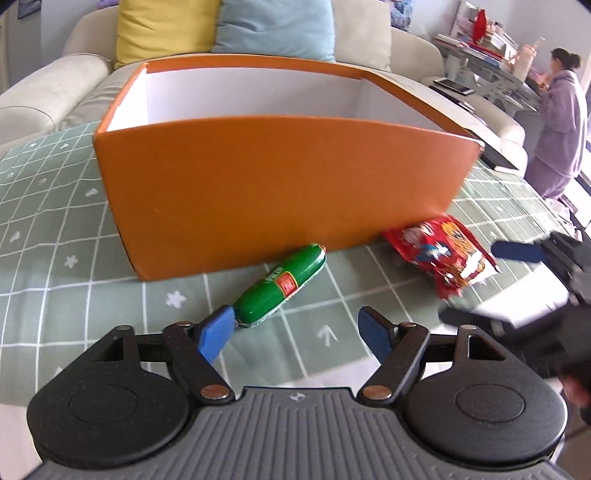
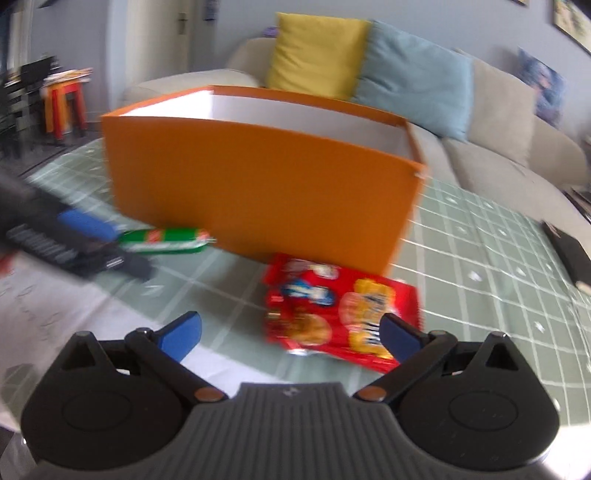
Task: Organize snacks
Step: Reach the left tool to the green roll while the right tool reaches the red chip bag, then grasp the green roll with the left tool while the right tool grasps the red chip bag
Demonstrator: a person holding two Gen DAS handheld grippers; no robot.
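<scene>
An orange box (image 1: 280,184) with a white inside stands on the green checked cloth; its floor is hidden. A green sausage snack (image 1: 282,282) lies in front of it, its near end beside my left gripper's (image 1: 297,330) left pad. That gripper is open with nothing between its fingers. A red snack bag (image 1: 441,254) lies at the box's right corner. In the right wrist view the red bag (image 2: 332,306) sits just ahead of my right gripper (image 2: 291,330), which is open, its right pad over the bag's near edge. The sausage (image 2: 166,242) and the left gripper (image 2: 88,225) show at left.
A beige sofa (image 1: 51,92) with a yellow cushion (image 1: 166,27) and a blue cushion (image 1: 277,29) runs behind the table. A person in a purple robe (image 1: 557,125) stands at a cluttered desk far right. A dark flat object (image 2: 569,251) lies on the cloth's right edge.
</scene>
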